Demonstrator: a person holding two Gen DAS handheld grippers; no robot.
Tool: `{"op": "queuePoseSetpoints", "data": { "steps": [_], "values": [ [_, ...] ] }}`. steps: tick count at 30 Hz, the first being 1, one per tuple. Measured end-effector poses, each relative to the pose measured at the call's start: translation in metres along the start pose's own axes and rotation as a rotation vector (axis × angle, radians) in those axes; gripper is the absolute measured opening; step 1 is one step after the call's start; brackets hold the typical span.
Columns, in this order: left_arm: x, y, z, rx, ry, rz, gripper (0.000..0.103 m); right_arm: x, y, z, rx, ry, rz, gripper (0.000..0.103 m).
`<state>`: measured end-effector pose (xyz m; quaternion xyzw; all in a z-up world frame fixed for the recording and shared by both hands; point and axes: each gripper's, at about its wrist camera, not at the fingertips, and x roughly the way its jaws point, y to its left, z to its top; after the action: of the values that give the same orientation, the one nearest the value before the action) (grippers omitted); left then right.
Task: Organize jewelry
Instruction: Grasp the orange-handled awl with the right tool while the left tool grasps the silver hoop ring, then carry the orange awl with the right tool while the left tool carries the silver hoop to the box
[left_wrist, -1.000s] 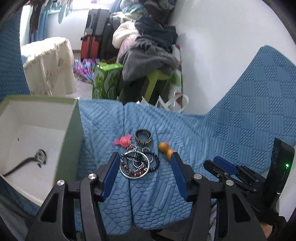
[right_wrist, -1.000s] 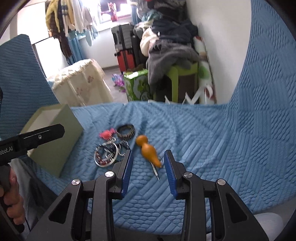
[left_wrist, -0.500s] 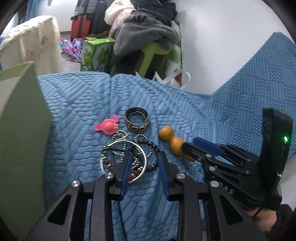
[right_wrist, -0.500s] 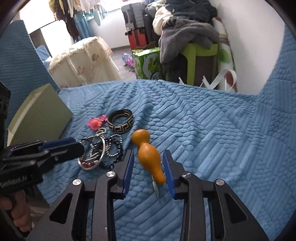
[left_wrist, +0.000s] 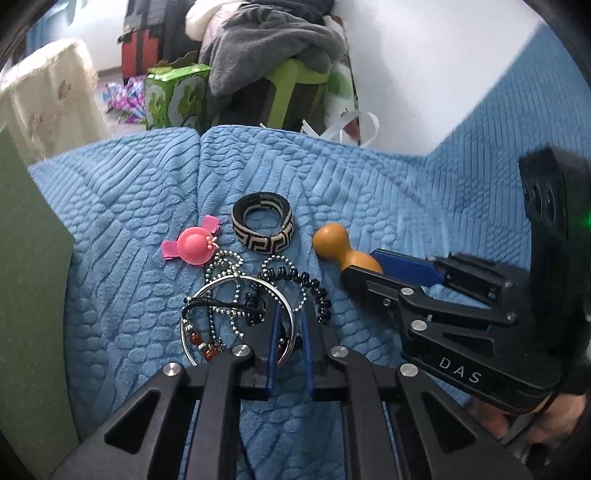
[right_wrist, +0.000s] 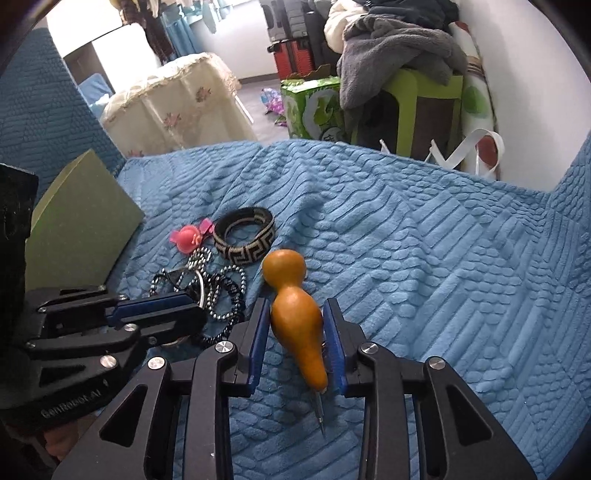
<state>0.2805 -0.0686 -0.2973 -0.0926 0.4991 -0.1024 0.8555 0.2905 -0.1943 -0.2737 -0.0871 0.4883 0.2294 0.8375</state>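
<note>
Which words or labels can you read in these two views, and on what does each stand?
"DAS": body of the right tongs, seen from the left wrist.
"GenRobot.AI": body of the left tongs, seen from the right wrist.
Print on the green carton: too blurred to read.

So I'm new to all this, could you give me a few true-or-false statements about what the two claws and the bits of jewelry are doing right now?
1. The left gripper is pinching the silver bangle. True; its jaws have just been closing, with the bangle's rim between them.
2. The right gripper is closed on the patterned band. False; its pads sit either side of the wooden-handled awl.
3. The pink clip lies untouched on the blue blanket. True.
4. The awl's metal tip points away from the right gripper. False; it points back between the fingers.
</note>
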Motion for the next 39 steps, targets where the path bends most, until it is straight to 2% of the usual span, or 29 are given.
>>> {"op": "queuePoseSetpoints", "data": {
  "steps": [2,4,10,17,29,39],
  "values": [
    [-0.001,-0.006,-0.003,0.038,-0.003,0.027,0.009,0.007,0.000,-0.002,-0.005,0.036,-0.021,0.027],
    [0.000,-0.009,-0.005,0.056,-0.003,0.046,0.009,0.005,-0.003,-0.003,0.012,0.037,-0.020,0.027],
    [0.006,-0.019,-0.007,0.112,0.008,0.092,0.008,-0.009,-0.014,-0.001,0.083,-0.002,0.003,0.027],
    [0.004,-0.016,-0.002,0.083,0.013,0.098,0.002,-0.020,-0.011,0.003,0.113,-0.017,-0.007,0.027],
    [-0.054,-0.003,0.007,0.009,-0.076,0.062,0.002,-0.051,0.003,-0.008,0.150,-0.057,-0.063,0.027],
    [-0.101,-0.005,-0.006,-0.015,-0.140,0.062,0.001,-0.089,0.033,-0.024,0.152,-0.114,-0.105,0.027]
  ]
}}
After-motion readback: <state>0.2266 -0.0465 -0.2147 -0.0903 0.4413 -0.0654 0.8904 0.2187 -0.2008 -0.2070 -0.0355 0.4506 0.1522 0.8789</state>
